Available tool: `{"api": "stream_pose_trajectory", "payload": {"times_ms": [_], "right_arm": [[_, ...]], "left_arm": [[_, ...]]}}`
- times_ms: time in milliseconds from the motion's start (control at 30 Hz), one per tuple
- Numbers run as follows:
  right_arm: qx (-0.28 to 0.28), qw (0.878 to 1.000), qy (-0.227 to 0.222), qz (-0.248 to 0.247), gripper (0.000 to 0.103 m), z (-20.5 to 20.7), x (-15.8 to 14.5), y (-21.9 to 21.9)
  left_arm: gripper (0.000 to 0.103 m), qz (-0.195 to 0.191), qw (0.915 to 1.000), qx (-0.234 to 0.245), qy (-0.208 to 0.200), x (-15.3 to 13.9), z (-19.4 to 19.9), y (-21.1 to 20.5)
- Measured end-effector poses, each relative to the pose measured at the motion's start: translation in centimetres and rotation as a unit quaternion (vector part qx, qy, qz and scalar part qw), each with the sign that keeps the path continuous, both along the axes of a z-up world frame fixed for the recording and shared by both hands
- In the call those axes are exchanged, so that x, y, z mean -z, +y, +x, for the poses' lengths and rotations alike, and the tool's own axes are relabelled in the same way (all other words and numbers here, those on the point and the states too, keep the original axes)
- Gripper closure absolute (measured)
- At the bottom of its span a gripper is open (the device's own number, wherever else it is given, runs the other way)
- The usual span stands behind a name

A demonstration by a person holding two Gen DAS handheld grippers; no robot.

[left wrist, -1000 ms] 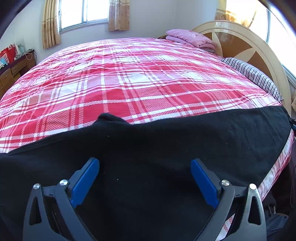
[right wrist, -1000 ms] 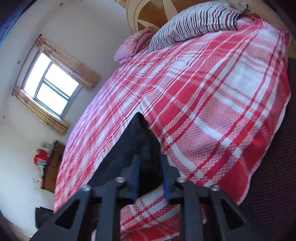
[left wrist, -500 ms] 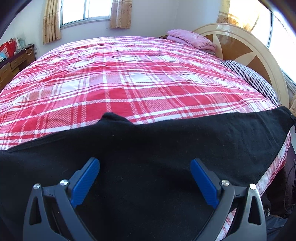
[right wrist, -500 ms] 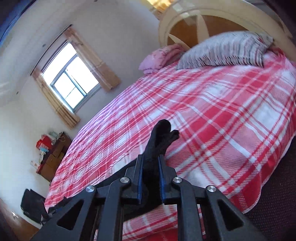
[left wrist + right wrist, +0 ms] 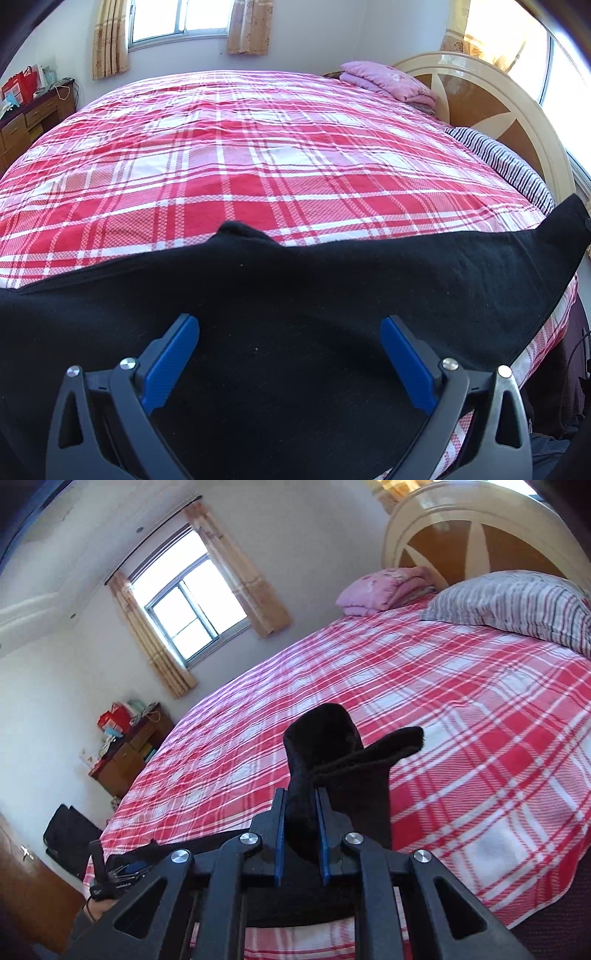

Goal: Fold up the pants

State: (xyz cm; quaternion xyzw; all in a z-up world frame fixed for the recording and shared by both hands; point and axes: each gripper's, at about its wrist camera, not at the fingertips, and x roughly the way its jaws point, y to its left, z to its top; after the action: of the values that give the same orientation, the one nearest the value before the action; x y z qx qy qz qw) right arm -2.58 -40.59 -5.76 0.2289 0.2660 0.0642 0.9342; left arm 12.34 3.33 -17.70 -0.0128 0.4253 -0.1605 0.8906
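Note:
Black pants [image 5: 295,302] lie spread across the near edge of a bed with a red and white plaid cover [image 5: 258,162]. My left gripper [image 5: 290,334] is open just above the middle of the pants, its blue pads wide apart. My right gripper [image 5: 300,805] is shut on a bunched end of the pants [image 5: 332,753] and holds it lifted above the bed; the cloth sticks up past the jaws. In the left wrist view that end rises at the far right [image 5: 565,221]. The left gripper also shows at the lower left of the right wrist view [image 5: 125,871].
A striped pillow [image 5: 517,605] and folded pink bedding [image 5: 384,590] lie at the cream headboard [image 5: 480,528]. A wooden dresser with red bags [image 5: 125,753] stands by the far wall under the window. A black bag [image 5: 66,834] sits on the floor.
My right gripper has lifted the pants end higher and tilted upright. In the left wrist view the right end of the pants has risen off the bed. The left gripper stays open.

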Motion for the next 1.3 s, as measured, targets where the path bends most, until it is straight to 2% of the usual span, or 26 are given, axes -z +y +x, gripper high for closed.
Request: {"api": "stream_pose_trajectory", "payload": {"times_ms": [233, 600, 1067, 1300], "right_arm": [[-0.069, 0.997, -0.008, -0.019, 0.088, 2.0, -1.0, 5.5], [-0.158, 0.987, -0.002, -0.039, 0.088, 4.7, -0.6, 13.7], [-0.24, 0.967, 0.047, -0.067, 0.088, 7.5, 4.2, 21.2], [-0.275, 0.953, 0.089, -0.088, 0.088, 8.5, 7.7, 24.0]], "left_arm": [[0.002, 0.002, 1.0, 0.001, -0.001, 0.0, 0.0, -0.1], [0.002, 0.002, 1.0, 0.001, -0.002, 0.1, 0.1, 0.1], [0.002, -0.003, 1.0, -0.002, -0.001, 0.1, 0.1, 0.1], [0.002, -0.017, 0.9999, -0.004, -0.002, -0.4, -0.1, 0.0]]}}
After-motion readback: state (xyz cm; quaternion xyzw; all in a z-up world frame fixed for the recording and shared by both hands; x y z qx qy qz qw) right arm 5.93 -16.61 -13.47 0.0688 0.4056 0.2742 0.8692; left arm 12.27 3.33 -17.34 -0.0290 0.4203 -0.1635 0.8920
